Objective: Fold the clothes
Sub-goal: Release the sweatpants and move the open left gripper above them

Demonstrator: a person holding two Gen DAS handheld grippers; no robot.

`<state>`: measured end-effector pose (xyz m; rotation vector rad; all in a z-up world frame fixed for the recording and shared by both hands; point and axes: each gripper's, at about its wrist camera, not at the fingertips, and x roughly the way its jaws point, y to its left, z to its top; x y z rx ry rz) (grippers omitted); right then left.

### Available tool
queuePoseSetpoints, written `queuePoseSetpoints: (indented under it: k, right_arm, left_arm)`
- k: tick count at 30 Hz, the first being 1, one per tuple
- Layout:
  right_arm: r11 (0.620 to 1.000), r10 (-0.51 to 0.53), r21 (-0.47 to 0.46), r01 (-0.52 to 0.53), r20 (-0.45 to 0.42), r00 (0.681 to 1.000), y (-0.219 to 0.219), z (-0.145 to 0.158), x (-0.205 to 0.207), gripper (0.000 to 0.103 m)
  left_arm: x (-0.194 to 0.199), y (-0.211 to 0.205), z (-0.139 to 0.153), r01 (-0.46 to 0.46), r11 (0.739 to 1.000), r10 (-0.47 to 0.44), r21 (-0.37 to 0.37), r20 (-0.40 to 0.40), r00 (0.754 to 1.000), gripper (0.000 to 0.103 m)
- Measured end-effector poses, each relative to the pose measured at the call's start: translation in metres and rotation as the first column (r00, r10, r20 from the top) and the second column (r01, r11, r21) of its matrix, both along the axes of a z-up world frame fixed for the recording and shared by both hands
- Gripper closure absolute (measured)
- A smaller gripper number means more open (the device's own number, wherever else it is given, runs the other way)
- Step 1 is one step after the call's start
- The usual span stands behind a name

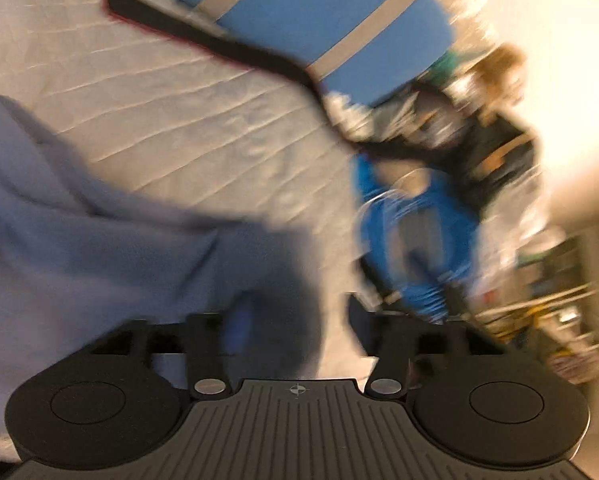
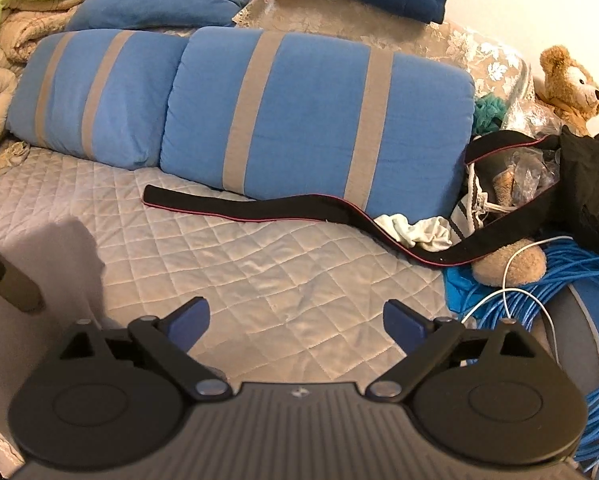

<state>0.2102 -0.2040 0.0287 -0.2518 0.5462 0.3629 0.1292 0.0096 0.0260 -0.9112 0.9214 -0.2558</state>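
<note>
In the blurred left wrist view a pale grey-lilac garment [image 1: 99, 248] lies bunched over the quilted bed cover [image 1: 203, 112], draped over my left gripper [image 1: 295, 320]. Its left finger is half buried in the cloth, its right finger stands apart, so the jaws look open. In the right wrist view my right gripper [image 2: 296, 326] is wide open and empty, hovering over the bare quilt [image 2: 259, 264]. The garment does not show there.
Blue striped pillows [image 2: 311, 120] line the back. A long black strap [image 2: 259, 208] lies across the quilt towards a black bag [image 2: 539, 184]. Blue cable coils [image 2: 559, 280], a white cable, a teddy bear [image 2: 571, 84] and crumpled white cloth [image 2: 419, 232] crowd the right side.
</note>
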Motion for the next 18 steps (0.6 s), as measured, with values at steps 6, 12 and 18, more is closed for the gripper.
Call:
queuePoseSetpoints:
  k: [6,12,18]
  right_arm:
    - [1.000,0.010,0.008,-0.010,-0.020,1.000,-0.004,-0.005,0.000,0.005]
    - [0.996,0.066,0.072,-0.059,-0.099,0.993,-0.008,-0.010,0.003,0.005]
    - [0.968,0.202,0.182,-0.173,-0.155,0.967,-0.011,-0.013,-0.001,0.006]
  left_arm:
    - [-0.016,0.032,0.012,-0.049,0.999,0.047,0.013,0.132,0.990,0.021]
    - [-0.033,0.069,0.007,-0.126,0.973,0.096,0.193,0.156,0.983,0.021]
    - [-0.049,0.096,-0.012,-0.186,0.915,0.122,0.357,0.193,0.973,0.021]
